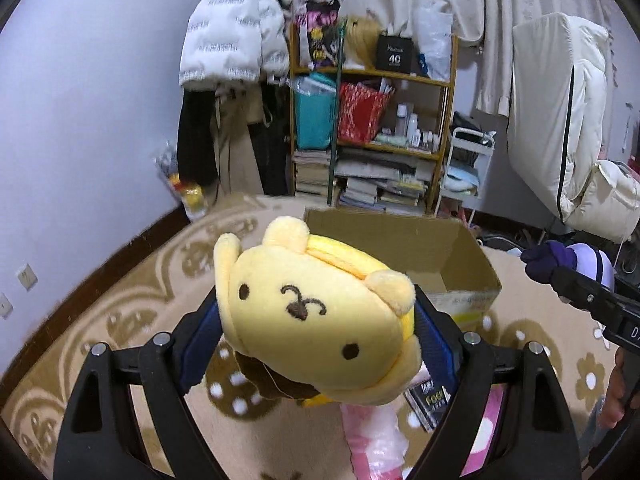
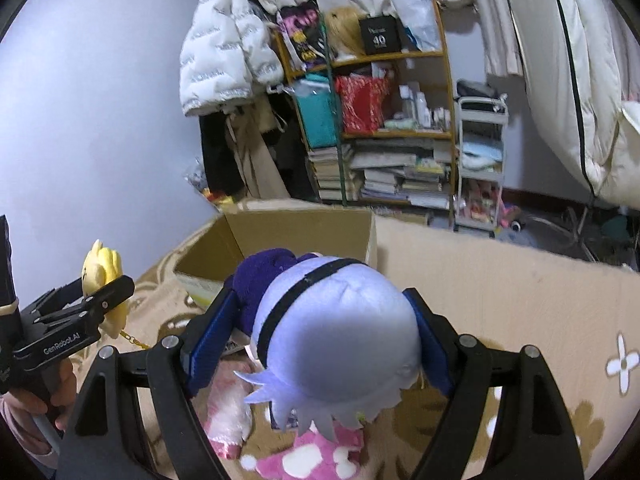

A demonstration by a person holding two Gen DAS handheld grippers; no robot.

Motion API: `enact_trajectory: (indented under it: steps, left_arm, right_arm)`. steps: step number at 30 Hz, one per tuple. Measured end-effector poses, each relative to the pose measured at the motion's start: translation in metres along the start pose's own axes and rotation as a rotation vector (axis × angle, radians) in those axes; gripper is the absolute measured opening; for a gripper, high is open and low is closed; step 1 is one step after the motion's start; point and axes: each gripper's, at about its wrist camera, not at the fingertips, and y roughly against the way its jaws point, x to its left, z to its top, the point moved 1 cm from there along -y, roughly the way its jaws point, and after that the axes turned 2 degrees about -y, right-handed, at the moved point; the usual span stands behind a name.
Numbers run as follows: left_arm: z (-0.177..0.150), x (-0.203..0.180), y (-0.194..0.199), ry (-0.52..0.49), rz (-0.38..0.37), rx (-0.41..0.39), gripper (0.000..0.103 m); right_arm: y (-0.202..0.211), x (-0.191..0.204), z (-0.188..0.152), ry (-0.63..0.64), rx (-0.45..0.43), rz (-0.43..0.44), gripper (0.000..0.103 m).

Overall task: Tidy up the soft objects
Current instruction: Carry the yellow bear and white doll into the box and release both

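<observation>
Left wrist view: your left gripper [image 1: 318, 320] is clamped on the yellow dog plush [image 1: 316, 316], held up over the patterned rug [image 1: 132, 308], the open cardboard box [image 1: 440, 256] just behind it. Pink soft items [image 1: 372, 436] lie below.

Right wrist view: your right gripper [image 2: 320, 344] grips the lavender-haired doll [image 2: 340, 336], head toward the camera, near side of the box [image 2: 304, 232]. A pink spotted plush [image 2: 316, 456] sits on the rug under it.
</observation>
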Motion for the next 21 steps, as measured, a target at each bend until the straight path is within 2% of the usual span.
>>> enact_trajectory:
  steps: [7, 15, 18, 21]
  left_arm:
    - [0.029, -0.003, -0.008, -0.025, 0.01, -0.038, 0.086]
    - [0.051, -0.006, -0.038, -0.041, 0.021, -0.032, 0.086]
    - [0.052, -0.005, -0.046, -0.024, 0.04, -0.036, 0.086]
    - [0.052, -0.008, -0.056, -0.048, 0.043, -0.025, 0.086]
  right_arm:
    - [-0.012, 0.011, 0.024, 0.028, -0.038, 0.056, 0.086]
    - [-0.048, 0.02, 0.035, 0.063, -0.029, 0.047, 0.086]
    - [-0.058, 0.018, 0.037, 0.067, -0.025, 0.042, 0.086]
    - [-0.068, 0.014, 0.038, 0.071, -0.02, 0.03, 0.086]
